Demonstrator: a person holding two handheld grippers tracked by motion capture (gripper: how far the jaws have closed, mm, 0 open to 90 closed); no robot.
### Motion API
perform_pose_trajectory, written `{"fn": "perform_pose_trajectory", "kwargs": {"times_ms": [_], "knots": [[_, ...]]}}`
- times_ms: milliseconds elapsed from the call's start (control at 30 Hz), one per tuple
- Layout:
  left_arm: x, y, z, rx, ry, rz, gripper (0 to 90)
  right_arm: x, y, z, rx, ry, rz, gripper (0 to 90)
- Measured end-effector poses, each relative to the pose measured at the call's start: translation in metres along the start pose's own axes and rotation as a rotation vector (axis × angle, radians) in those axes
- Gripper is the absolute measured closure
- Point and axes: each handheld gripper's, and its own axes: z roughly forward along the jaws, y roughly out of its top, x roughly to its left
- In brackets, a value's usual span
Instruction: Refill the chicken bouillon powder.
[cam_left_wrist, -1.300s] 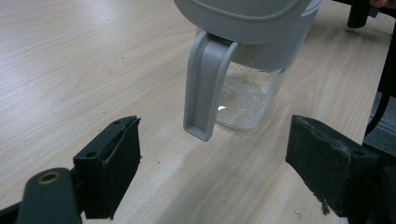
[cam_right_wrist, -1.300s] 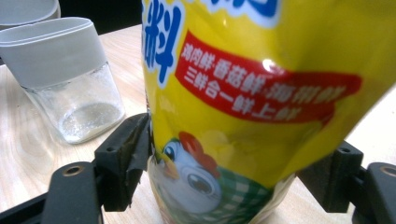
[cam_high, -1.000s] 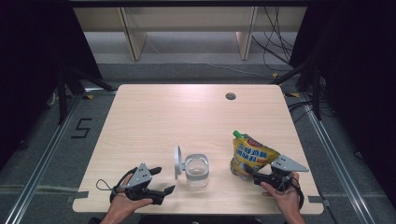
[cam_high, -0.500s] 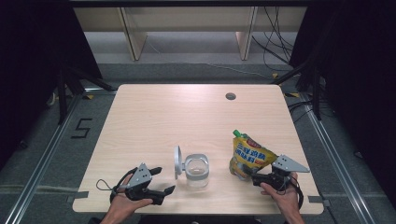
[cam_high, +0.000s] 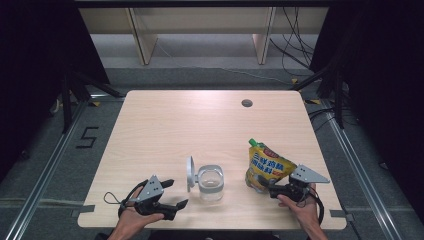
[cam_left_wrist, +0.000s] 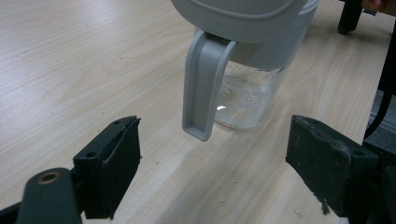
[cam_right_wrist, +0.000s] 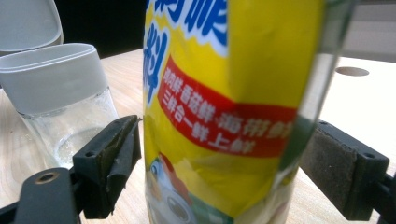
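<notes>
Yellow printed stand-up pouch (cam_high: 266, 169) upright between right gripper (cam_high: 280, 190) jaws, just opened wide, pads clear. Clear glass jar (cam_high: 210, 183), grey flip lid (cam_high: 190, 173) raised, just beside. Left gripper (cam_high: 175, 193) jaws wide, empty, facing jar.

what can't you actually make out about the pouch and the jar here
- Pouch, right gripper view: top and base cut off by the frame edges, print blurred.
- Pouch print, high view: too small to read.
- Jar, left gripper view: top cut off; the open lid's hanging latch hides part of the glass.
- Jar's contents: unclear, only pale residue shows.
</notes>
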Motion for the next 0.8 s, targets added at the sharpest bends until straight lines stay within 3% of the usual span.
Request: {"fn": "perform_pose_trajectory", "kwargs": {"times_ms": [100,133,233,300,367,467,533,633,700,767,800], "knots": [[-0.001,0.0,0.0,-0.002,0.002,-0.029,17.0,-0.001,-0.002,0.002,0.007,-0.01,0.015,15.9],[-0.001,0.0,0.0,-0.001,0.0,-0.021,16.9,0.0,-0.002,0.002,0.017,-0.013,0.033,15.9],[-0.001,0.0,0.0,0.002,-0.003,-0.03,16.9,-0.002,-0.003,0.005,0.022,-0.009,-0.006,15.9],[0.0,0.0,-0.001,0.015,0.005,-0.008,16.9,0.0,-0.002,0.007,0.022,0.003,0.009,16.3],[-0.002,0.0,0.0,-0.008,0.001,-0.031,16.9,0.0,-0.002,0.009,0.02,0.002,0.004,16.6],[-0.001,0.0,-0.001,-0.001,0.001,-0.023,17.0,0.0,-0.002,0.008,0.023,-0.004,-0.004,19.8],[0.0,0.0,0.001,-0.007,-0.003,-0.006,16.9,-0.001,-0.002,0.01,0.017,0.022,-0.005,24.4],[0.0,0.0,0.0,0.002,0.001,0.002,16.9,-0.001,-0.002,0.011,0.013,0.024,0.005,26.5],[0.0,0.0,0.0,-0.007,-0.006,-0.008,16.9,-0.002,-0.001,0.011,0.0,0.02,-0.009,27.3],[-0.002,0.0,0.0,-0.005,0.006,-0.037,17.0,0.002,0.001,0.009,0.021,0.008,0.02,30.6],[-0.001,0.0,0.0,-0.009,-0.001,-0.031,17.0,0.002,0.002,0.008,0.019,0.002,0.002,32.2]]}}
